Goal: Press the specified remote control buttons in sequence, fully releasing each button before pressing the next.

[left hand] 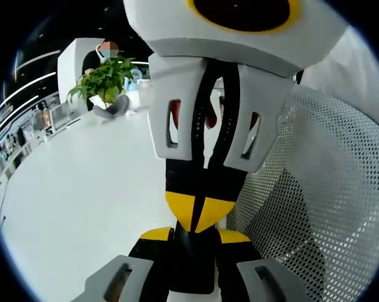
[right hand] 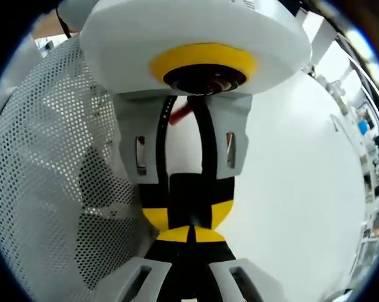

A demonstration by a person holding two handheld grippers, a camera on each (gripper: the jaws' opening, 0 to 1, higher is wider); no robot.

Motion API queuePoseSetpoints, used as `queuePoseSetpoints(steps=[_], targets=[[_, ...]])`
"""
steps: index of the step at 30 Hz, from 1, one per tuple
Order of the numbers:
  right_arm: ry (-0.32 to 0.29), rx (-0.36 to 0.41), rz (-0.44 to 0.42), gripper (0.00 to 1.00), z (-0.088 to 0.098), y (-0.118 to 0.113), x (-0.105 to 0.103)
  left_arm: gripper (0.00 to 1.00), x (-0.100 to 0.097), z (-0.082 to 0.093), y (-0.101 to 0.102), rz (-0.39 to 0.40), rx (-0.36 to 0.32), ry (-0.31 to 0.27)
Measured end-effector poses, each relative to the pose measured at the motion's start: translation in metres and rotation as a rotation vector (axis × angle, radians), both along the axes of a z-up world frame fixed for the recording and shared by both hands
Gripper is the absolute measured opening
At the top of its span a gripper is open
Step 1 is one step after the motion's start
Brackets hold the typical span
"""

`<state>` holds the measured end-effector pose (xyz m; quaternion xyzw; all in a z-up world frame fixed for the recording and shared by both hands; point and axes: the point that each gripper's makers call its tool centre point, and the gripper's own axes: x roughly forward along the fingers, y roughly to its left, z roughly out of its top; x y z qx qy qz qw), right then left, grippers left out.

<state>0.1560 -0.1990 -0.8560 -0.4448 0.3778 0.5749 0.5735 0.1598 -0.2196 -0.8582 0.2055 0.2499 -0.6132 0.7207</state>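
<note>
My two grippers meet tip to tip. In the left gripper view, my left gripper [left hand: 194,238] has its yellow-tipped jaws held apart by a narrow black body [left hand: 190,261], seemingly the remote control seen end-on, and they are shut on it. The right gripper [left hand: 196,212] comes down from the top, its yellow tips together and touching the black body's end. In the right gripper view, my right gripper [right hand: 192,234] is shut. Its tips rest against the black remote [right hand: 190,196], which sits between the left gripper's yellow fingertips [right hand: 155,218]. No buttons can be seen.
A white perforated mesh panel [left hand: 327,189] stands close beside the grippers, and appears again as the mesh panel [right hand: 44,163]. A white tabletop [left hand: 82,189] stretches away. A green potted plant [left hand: 106,78] and a seated person [left hand: 110,104] are at its far end. Shelves [right hand: 368,145] line the room's edge.
</note>
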Motion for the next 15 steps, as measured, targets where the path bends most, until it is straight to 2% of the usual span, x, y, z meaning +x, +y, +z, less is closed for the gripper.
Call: queuePoseSetpoints(steps=[9,15], targets=[[-0.015,0.002,0.002,0.0,0.0,0.0,0.0012,0.25,0.0013,0.0003,-0.001,0.005,-0.002,-0.001],[-0.036,0.038,-0.007,0.0,0.0004,-0.0011,-0.0002,0.25,0.0008,0.0003,-0.0012,0.005,-0.002,-0.001]])
